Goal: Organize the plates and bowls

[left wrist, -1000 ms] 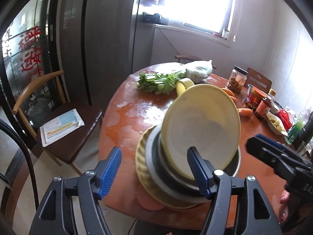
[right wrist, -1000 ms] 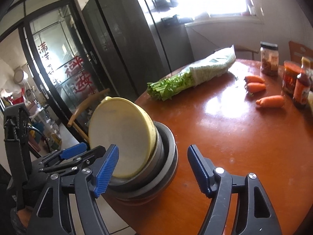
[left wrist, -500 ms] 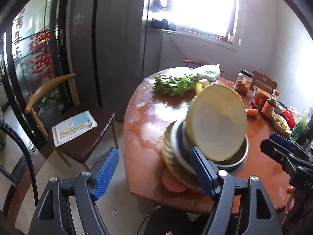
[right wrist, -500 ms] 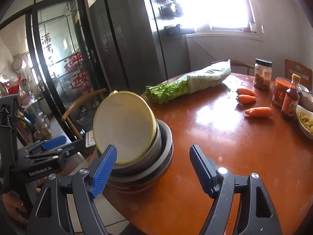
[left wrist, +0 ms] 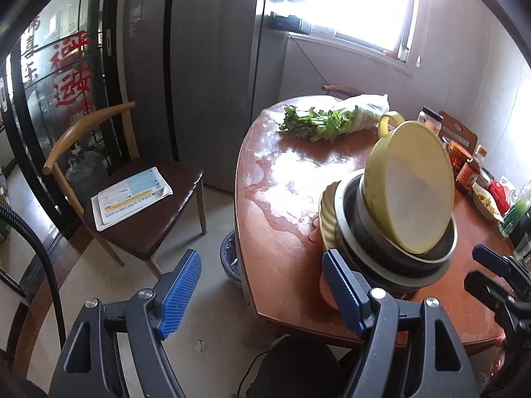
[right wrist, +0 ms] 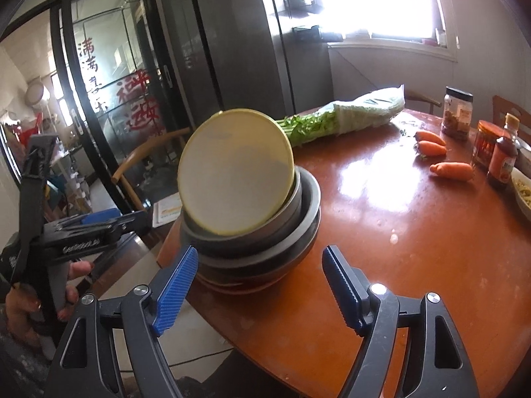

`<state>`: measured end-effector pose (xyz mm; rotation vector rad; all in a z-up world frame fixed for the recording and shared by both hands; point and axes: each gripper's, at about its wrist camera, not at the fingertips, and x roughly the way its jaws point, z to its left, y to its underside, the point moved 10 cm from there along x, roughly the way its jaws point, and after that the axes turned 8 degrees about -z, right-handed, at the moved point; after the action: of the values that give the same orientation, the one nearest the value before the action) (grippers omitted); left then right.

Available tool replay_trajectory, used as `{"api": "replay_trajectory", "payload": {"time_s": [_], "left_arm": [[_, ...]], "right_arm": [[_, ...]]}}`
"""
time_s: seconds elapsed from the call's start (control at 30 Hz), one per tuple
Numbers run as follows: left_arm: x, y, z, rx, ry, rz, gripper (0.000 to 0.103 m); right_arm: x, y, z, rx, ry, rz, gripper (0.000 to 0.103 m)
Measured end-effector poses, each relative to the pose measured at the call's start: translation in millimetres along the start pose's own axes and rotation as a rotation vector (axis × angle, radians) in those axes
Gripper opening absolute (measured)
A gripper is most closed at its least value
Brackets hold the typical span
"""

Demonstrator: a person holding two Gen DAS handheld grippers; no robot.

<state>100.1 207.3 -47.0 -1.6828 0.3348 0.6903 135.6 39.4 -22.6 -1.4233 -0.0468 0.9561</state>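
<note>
The left gripper (left wrist: 260, 290) has its blue fingers (left wrist: 181, 290) spread wide with nothing between them, off the near left edge of the counter (left wrist: 292, 179). The right gripper (right wrist: 260, 285) likewise has its fingers (right wrist: 341, 287) apart and bare, above the near edge, just short of the stack. Between the two stands the pile: a yellow bowl (right wrist: 235, 172) tilted steeply on its side inside nested metal bowls (right wrist: 298, 219), over a yellow ribbed plate (left wrist: 327, 219) at the counter's near left edge. Farther off lie bagged greens (right wrist: 345, 117), three carrots (right wrist: 451, 169) and jars (right wrist: 458, 117). A wooden chair (left wrist: 132, 199) holding a leaflet (left wrist: 131, 199) stands left.
</note>
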Motion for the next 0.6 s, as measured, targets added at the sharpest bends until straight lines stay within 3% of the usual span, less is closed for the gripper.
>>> {"api": "replay_trajectory", "payload": {"time_s": [0.6], "left_arm": [[67.2, -24.2, -20.5, -0.001, 0.114, 0.079, 0.075]], "right_arm": [[30.8, 23.2, 8.2, 0.01, -0.01, 0.06, 0.079]]}}
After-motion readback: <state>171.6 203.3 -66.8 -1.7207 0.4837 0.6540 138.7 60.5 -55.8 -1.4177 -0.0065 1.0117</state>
